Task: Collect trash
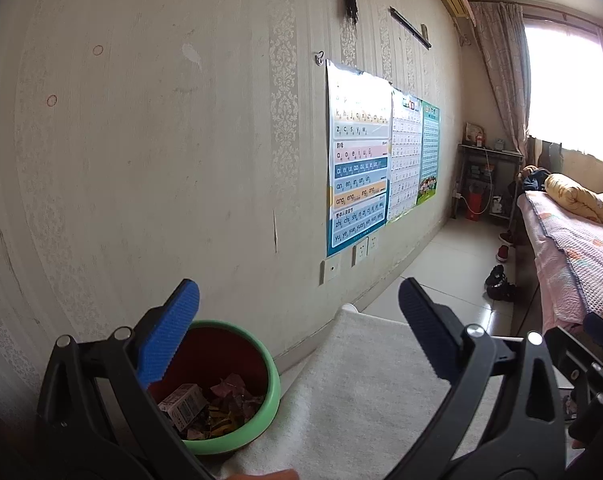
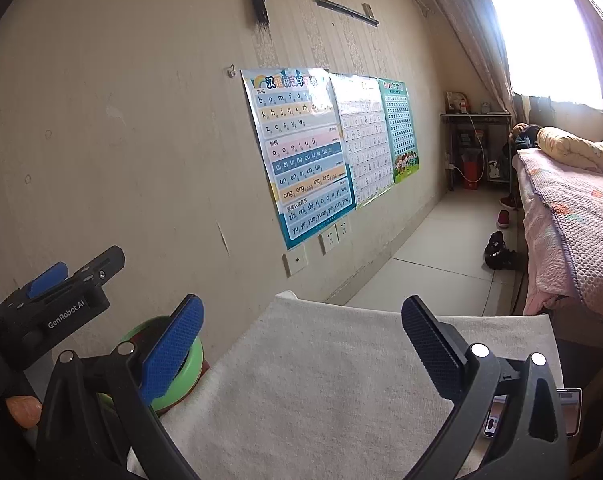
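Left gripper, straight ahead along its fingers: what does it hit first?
Probably the patterned wallpapered wall. The open left gripper aims above the white towel-covered surface, with the green-rimmed red trash bin low to its left. Depth is unclear.

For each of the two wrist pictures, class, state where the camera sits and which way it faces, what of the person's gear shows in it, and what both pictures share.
Left wrist view: sits on the left tongs, facing along the wall above the white cloth; its open blue fingers frame the green-rimmed bin holding trash.
Right wrist view: sits on the right tongs, facing likewise; the left tongs show at left.
Shared: the bin, cloth, pinyin poster, bed, window.
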Motion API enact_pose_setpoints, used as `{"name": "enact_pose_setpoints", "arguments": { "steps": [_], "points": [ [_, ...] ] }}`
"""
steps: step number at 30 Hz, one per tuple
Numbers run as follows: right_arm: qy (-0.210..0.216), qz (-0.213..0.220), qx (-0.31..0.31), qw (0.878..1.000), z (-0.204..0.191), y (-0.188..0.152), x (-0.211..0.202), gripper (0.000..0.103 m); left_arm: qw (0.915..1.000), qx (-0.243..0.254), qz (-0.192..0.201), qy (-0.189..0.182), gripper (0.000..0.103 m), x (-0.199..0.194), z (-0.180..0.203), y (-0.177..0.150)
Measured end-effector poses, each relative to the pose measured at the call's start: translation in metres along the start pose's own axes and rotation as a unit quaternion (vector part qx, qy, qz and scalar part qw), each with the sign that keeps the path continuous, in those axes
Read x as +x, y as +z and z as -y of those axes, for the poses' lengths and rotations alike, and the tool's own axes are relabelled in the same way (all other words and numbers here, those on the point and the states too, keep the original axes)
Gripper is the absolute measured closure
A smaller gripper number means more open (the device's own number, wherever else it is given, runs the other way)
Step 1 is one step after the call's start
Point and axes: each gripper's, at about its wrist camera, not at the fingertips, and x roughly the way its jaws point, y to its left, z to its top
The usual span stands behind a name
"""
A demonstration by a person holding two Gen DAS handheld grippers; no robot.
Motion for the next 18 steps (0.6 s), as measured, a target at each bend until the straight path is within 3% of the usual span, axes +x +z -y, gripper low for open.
{"name": "enact_pose_setpoints", "arguments": {
  "steps": [18],
  "points": [
    [0.001,-0.016,-0.002,1.000,-0.0028,-0.0043,0.0067,0.007,1.0000,0.006,-0.006,-0.002,0.005,-0.0019,0.0015,-0.0037]
  ]
}}
